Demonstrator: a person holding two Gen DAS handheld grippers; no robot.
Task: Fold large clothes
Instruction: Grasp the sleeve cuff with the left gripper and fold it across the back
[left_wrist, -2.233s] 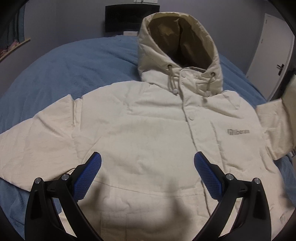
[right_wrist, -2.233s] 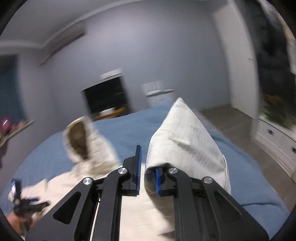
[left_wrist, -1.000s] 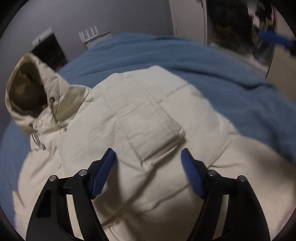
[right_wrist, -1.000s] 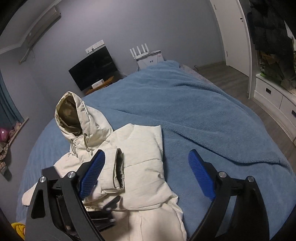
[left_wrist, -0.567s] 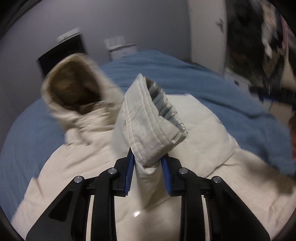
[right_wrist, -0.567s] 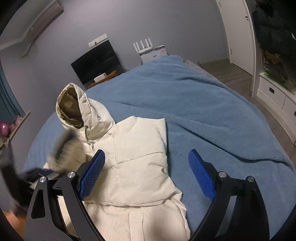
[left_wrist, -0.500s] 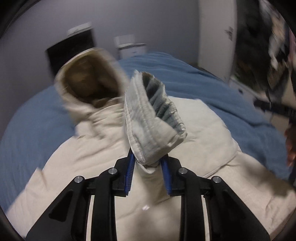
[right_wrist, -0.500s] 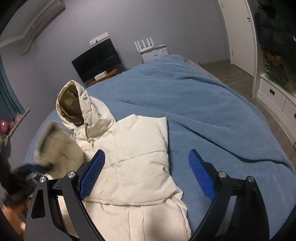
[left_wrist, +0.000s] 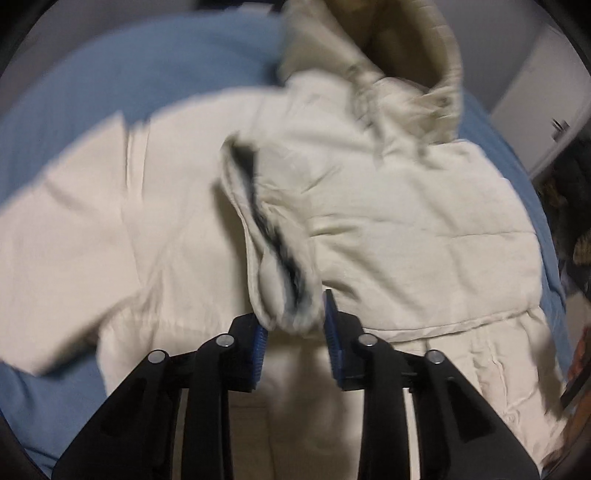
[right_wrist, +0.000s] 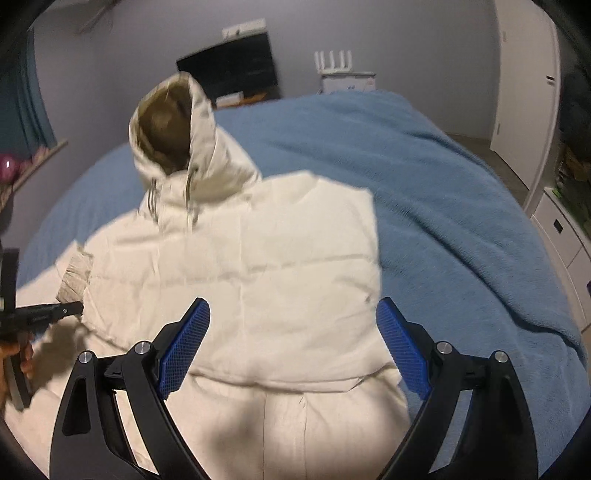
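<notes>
A cream hooded jacket lies front-up on the blue bed, hood toward the far wall. Its right sleeve is folded across the chest. My left gripper is shut on the sleeve cuff and holds it over the middle of the jacket. In the right wrist view the left gripper shows at the left edge with the cuff. My right gripper is open and empty above the jacket's lower right part.
The blue blanket covers the bed to the right and behind. A dark TV and a white router stand at the far wall. A white door and white drawers are at the right.
My left gripper closed on the sleeve cuff, lifted it, and has now carried it left and down over the jacket. My right gripper stays open and has moved closer over the jacket.
</notes>
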